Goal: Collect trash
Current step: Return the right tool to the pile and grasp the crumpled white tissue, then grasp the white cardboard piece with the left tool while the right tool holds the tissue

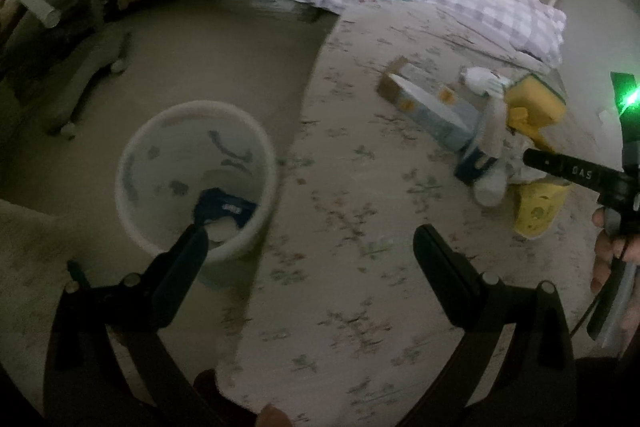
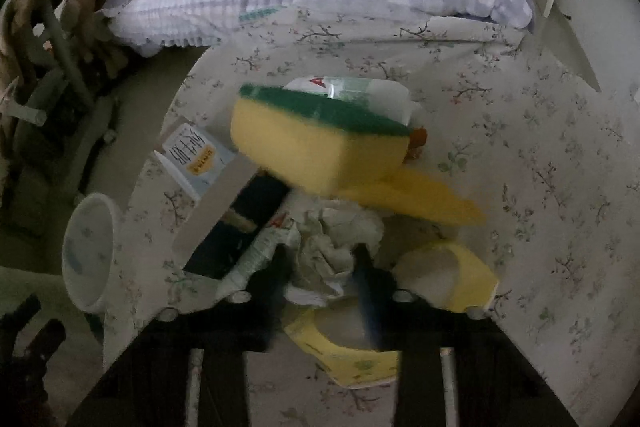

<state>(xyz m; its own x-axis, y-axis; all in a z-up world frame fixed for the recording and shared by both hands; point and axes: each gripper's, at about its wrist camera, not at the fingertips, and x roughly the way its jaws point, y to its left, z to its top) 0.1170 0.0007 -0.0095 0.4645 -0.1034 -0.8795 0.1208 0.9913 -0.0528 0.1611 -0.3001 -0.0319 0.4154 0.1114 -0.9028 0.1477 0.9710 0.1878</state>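
On the bed, right gripper (image 2: 324, 267) clamps crumpled paper (image 2: 336, 247); left gripper (image 1: 312, 243) stands released, bin (image 1: 196, 179) at nine o'clock for dropping.

A round white plastic bin (image 1: 196, 175) stands upright on the floor beside the bed, a dark blue wrapper (image 1: 224, 207) lying inside. On the bedspread, crumpled white paper (image 2: 336, 247) touches a long blue-and-white carton (image 2: 200, 159), a yellow-and-green sponge (image 2: 320, 143) and a white bottle (image 2: 368, 95).

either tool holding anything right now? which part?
Left tool: open, holding nothing, near the bin. Right tool: its fingers flank the crumpled paper in the pile; blur hides whether they grip it.
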